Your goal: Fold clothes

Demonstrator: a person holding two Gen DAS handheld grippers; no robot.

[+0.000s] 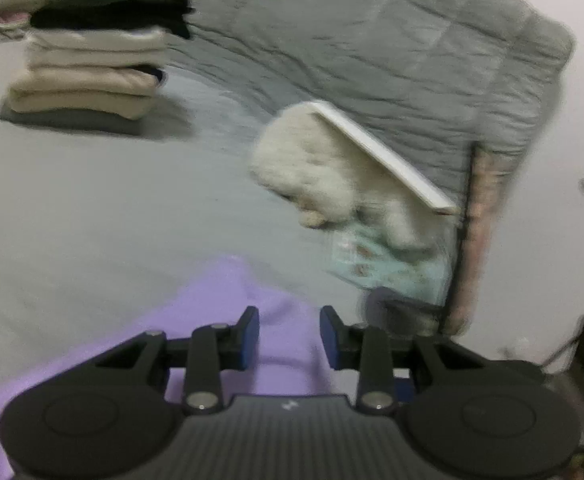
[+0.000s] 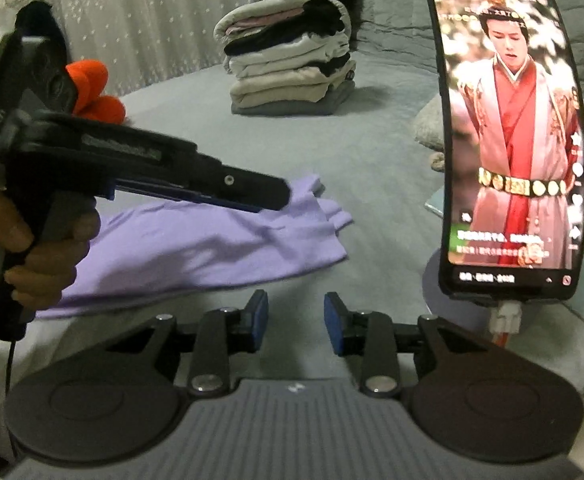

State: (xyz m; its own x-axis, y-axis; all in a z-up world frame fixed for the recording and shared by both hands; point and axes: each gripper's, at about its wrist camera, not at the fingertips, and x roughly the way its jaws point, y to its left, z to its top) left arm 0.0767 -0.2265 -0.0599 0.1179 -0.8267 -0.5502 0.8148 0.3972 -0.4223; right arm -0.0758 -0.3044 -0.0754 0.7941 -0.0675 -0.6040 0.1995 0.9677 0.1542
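The lilac garment (image 2: 196, 244) is seen lying flat and creased, just beyond the released right claw (image 2: 295, 322) and beneath the released left claw (image 1: 289, 338).

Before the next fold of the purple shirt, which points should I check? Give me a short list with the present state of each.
1. Left tongs open and holding nothing: ok, the purple shirt shows through the gap.
2. Right tongs open and holding nothing: ok.
3. Shirt lies flat on the bed: not ok, its far end is creased and layered.
4. Left tongs above the shirt: ok.
5. Phone away from the shirt: ok, it stands to the right, apart from the cloth.
6. Pile of folded clothes out of the way: ok, it sits farther back on the bed.
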